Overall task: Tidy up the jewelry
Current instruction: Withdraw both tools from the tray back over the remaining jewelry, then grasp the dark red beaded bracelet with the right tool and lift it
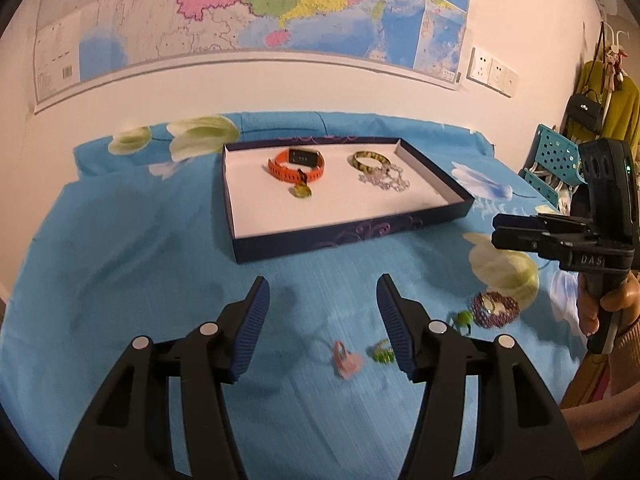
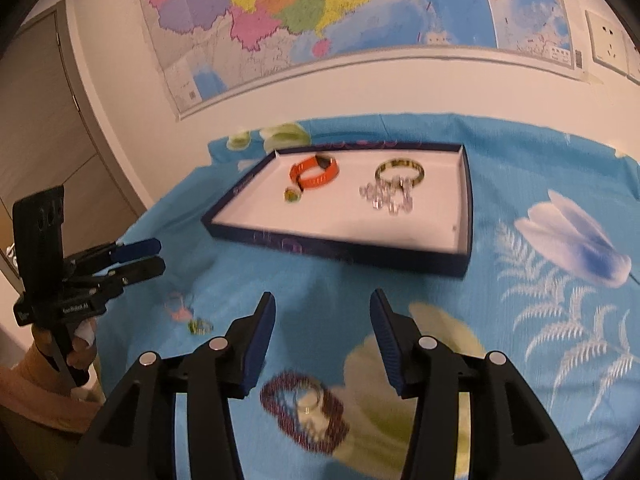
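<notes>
Both tongs are spread wide and hold nothing: your left tongs (image 1: 322,300) hover over the blue floral cloth (image 1: 132,264) on the tabletop, and your right tongs (image 2: 322,318) hover just above the dark red beaded bracelet with a pale round centre (image 2: 306,406). The shallow dark blue tray with a white floor (image 2: 348,250) lies farther back and already holds an orange strap band (image 2: 316,174), a small green pendant (image 2: 292,196), a green-and-gold bangle (image 2: 400,172) and a clear bead chain (image 2: 388,200). Still loose on the cloth are the beaded bracelet, a pink heart-shaped ring (image 1: 346,358) and two small green pieces (image 1: 382,352) (image 1: 462,318). The step in hand appears to be picking up the next loose piece. Lower the right tongs so one finger passes inside the beaded loop and the other outside, close on the band only, and avoid pinching the cloth. Lift straight up before moving toward bare tray floor.
</notes>
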Action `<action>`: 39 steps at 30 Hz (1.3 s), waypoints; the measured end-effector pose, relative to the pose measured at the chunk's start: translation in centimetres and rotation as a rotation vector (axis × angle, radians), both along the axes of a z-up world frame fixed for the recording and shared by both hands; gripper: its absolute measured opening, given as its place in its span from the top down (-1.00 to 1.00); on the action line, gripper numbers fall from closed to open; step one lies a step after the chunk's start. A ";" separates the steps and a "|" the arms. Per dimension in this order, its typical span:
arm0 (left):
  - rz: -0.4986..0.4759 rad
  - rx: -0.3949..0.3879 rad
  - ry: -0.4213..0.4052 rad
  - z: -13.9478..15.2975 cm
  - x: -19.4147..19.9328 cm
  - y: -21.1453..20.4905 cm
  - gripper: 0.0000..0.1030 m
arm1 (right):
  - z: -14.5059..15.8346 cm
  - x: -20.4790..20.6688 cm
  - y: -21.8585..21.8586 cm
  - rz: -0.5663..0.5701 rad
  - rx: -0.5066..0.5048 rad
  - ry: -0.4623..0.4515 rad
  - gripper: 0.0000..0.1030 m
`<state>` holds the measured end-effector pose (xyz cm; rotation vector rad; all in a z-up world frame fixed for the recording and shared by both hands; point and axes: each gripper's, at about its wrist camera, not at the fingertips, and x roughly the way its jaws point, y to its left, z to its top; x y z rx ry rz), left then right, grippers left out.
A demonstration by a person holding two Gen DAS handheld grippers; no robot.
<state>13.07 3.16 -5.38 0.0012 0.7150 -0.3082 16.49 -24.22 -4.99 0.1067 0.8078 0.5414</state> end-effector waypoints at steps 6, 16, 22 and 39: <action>-0.030 0.005 0.016 -0.7 -1.3 -0.9 -0.07 | -1.8 -2.4 0.0 0.014 -0.035 0.052 0.09; -0.062 0.031 0.038 -1.8 -2.5 -2.1 -0.07 | -3.6 -4.4 -0.5 -0.002 -0.083 0.096 0.25; -0.058 0.041 0.059 -2.5 -2.8 -2.0 -0.07 | -3.9 -4.7 0.3 -0.010 -0.145 0.066 0.49; -0.107 0.042 0.055 -2.5 -3.5 -2.7 -0.02 | -1.6 -4.5 0.8 0.004 -0.048 0.009 0.91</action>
